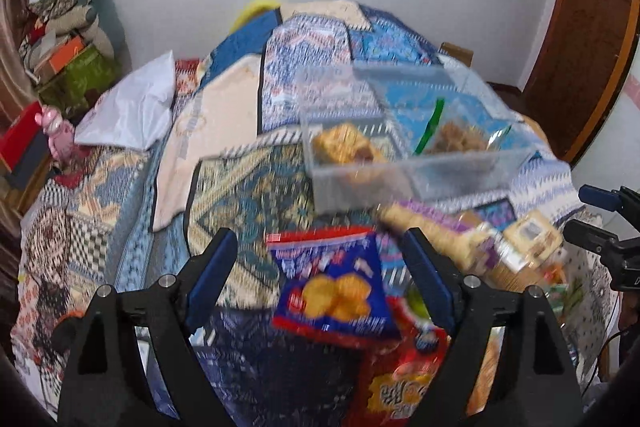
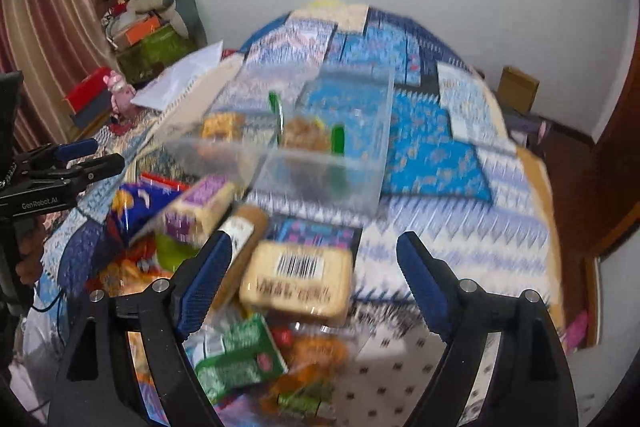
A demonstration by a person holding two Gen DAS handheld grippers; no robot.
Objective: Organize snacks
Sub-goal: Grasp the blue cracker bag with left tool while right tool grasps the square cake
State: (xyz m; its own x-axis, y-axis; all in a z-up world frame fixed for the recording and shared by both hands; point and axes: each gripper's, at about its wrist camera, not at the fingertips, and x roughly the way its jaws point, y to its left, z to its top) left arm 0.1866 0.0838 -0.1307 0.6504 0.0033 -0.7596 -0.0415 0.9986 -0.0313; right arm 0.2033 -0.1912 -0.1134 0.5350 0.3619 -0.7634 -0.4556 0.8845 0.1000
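Note:
A clear plastic bin (image 1: 400, 171) (image 2: 320, 179) stands on the patterned bed cover and holds a yellow-brown snack bag (image 1: 344, 147) and a green-edged bag of brown snacks (image 1: 456, 137). A pile of snacks lies nearer. My left gripper (image 1: 320, 263) is open over a blue cracker bag (image 1: 336, 295), with a red bag (image 1: 404, 383) below it. My right gripper (image 2: 316, 255) is open over a beige pack with a barcode (image 2: 298, 281). A green pack (image 2: 240, 359) and a purple pack (image 2: 200, 211) lie around it. Both views are blurred.
A white plastic bag (image 1: 132, 111) lies at the bed's left. Boxes and folded cloth (image 1: 68, 43) are stacked by the wall, with a pink toy (image 1: 56, 131). A wooden door (image 1: 588, 39) stands at the right. The other gripper shows at each view's edge (image 1: 600, 223) (image 2: 68, 163).

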